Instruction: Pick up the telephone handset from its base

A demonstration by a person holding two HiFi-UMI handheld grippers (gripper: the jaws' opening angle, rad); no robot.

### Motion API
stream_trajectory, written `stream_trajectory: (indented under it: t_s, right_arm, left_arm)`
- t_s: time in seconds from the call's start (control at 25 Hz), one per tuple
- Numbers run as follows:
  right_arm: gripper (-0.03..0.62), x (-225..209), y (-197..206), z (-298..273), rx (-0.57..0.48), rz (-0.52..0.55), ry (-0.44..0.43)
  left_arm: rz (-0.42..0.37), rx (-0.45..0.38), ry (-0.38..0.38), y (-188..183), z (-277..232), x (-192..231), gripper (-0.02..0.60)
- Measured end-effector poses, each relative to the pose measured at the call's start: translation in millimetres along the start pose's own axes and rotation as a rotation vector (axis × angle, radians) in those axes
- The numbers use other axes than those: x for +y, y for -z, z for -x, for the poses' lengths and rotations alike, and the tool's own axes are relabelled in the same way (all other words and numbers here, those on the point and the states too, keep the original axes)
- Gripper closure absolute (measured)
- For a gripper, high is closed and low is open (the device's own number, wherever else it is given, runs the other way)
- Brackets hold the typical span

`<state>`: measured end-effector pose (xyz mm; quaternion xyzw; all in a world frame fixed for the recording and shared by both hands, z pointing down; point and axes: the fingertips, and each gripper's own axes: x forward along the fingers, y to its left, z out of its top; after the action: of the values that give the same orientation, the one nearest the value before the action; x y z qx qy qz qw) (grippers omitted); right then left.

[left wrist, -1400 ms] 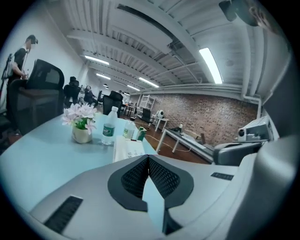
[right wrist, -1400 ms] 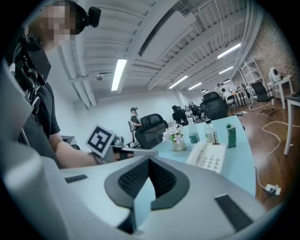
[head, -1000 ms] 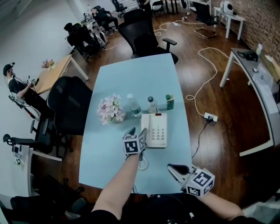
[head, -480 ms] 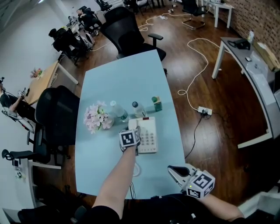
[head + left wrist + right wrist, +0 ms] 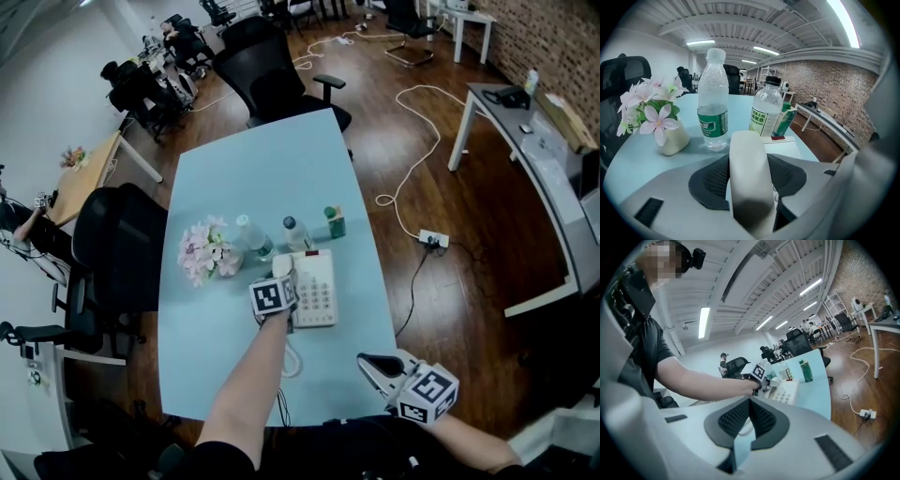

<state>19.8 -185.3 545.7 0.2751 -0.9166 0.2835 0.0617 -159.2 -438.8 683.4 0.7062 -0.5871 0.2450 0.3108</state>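
The left tongs (image 5: 749,180) are closing around the white handset (image 5: 746,150), which lies on the left side of the telephone base (image 5: 319,289), the pads not yet pressing. Just beyond the base stand two water bottles (image 5: 713,101) and a green carton (image 5: 786,119), with flowers (image 5: 651,110) to its left, all clear of the tongs. The right tongs (image 5: 749,404), closed on nothing, hang over the surface (image 5: 272,178) on the base's near side.
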Motion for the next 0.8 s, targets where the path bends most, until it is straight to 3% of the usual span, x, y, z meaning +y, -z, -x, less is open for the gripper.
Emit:
stream_trajectory:
  t_s: [0.2,0.4,0.8]
  right_arm:
    - [0.58,15,-1,-2,-0.021,0.017,0.015]
    - [0.579,44,-3,-6,-0.04,0.046,0.014]
    - [0.58,111,11,-22,-0.056,0.084,-0.002]
  left_arm:
    - [0.016,-0.046,0.065,-10,29,-6,0.345]
    - [0.023,-0.156,0.172,-19,88,-15,0.345]
    - [0.061,-0.33,0.395,8,234,-16,0.345]
